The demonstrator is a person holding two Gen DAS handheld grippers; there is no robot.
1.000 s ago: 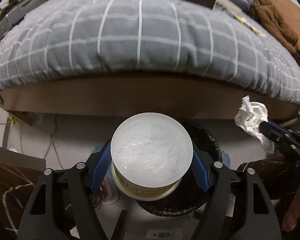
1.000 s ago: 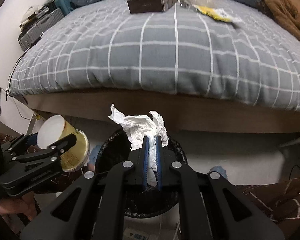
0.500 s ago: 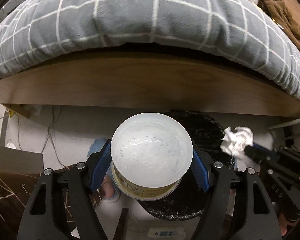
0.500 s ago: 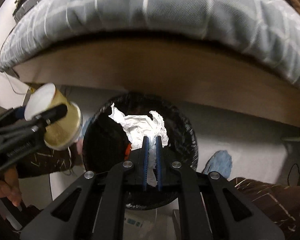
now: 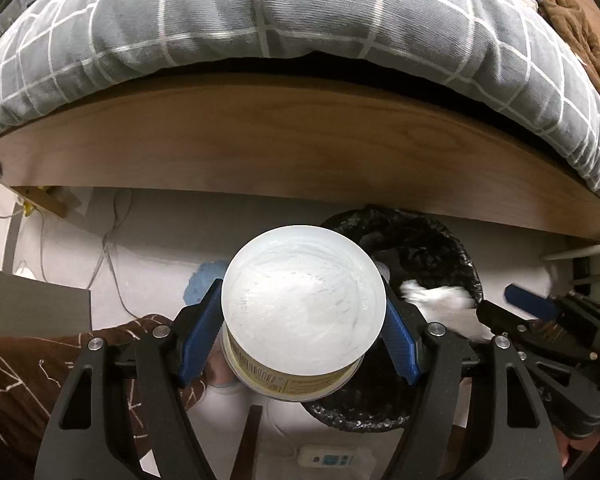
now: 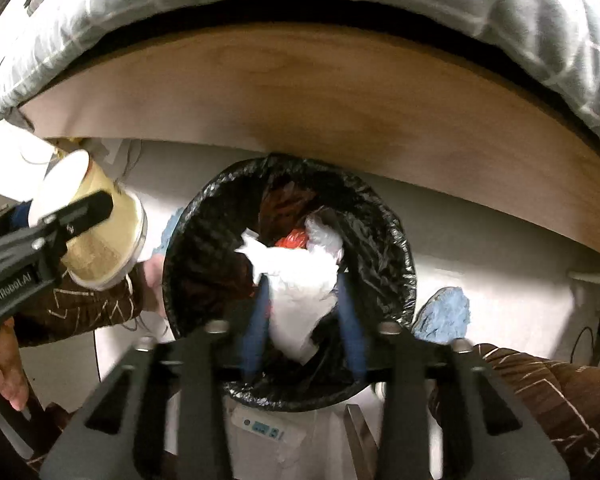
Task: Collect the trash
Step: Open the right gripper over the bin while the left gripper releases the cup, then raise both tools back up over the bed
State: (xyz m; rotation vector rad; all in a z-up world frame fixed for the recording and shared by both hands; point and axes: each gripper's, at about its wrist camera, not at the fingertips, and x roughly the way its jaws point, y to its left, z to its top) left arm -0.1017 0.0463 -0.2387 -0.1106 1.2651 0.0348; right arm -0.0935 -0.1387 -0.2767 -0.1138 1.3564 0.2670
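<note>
Left tool (image 5: 302, 334) gripping one cup (image 5: 303, 308), right tool (image 6: 304, 320) released, one tissue (image 6: 300, 288), one bin (image 6: 396, 248).

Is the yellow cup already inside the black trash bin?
No, the yellow cup is gripped by the left tool, beside the bin.

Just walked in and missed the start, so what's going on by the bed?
A person is collecting trash with tongs in each hand. The right tongs are open above the black-lined trash bin, with the crumpled white paper loose between the fingers, apparently dropping in. The left tongs grip a yellow cup, bottom facing the camera, beside the bin's rim and not yet over it.
</note>
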